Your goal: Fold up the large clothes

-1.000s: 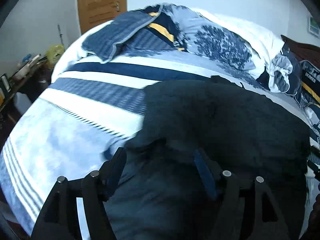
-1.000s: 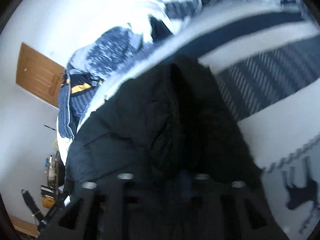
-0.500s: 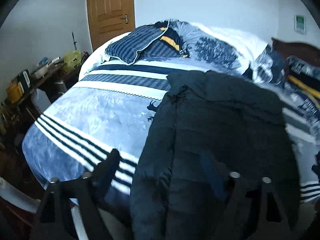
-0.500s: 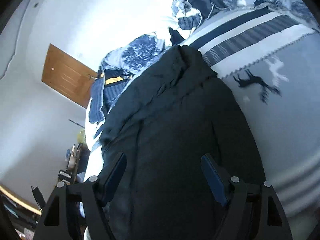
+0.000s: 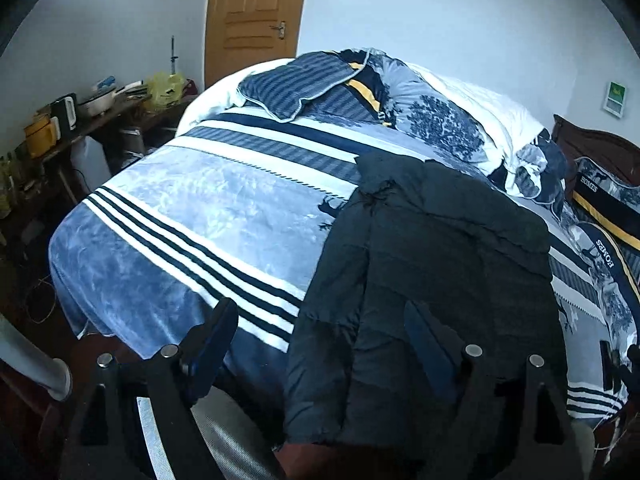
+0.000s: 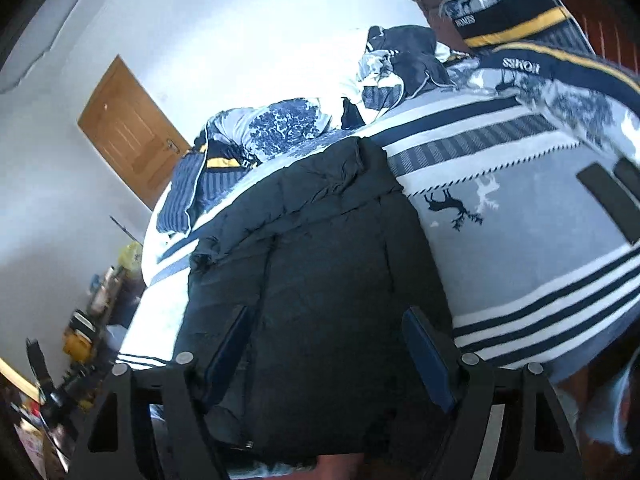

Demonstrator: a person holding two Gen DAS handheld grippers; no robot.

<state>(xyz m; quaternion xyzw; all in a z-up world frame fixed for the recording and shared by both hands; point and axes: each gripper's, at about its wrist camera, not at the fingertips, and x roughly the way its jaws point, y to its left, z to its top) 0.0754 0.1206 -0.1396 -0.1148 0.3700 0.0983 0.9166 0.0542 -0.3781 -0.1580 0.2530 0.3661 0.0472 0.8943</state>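
A dark padded jacket (image 5: 440,260) lies lengthwise on the bed, its near end hanging over the bed's near edge. My left gripper (image 5: 320,320) hovers open above that edge. One of its fingers is over the striped blanket (image 5: 180,220), the other over the jacket, and nothing is between them. In the right wrist view the same jacket (image 6: 320,260) fills the middle. My right gripper (image 6: 326,320) stands open above the jacket's near part without touching it.
A heap of bedding and pillows (image 5: 360,96) lies at the far side of the bed, with more pillows (image 6: 520,20) by the dark headboard (image 5: 592,148). A cluttered side table (image 5: 80,112) stands to the left, near a wooden door (image 5: 256,12).
Both grippers have drawn back from the jacket toward the near edge of the bed and risen. Their jaws stand wider than a second ago. The jacket lies free on the blanket.
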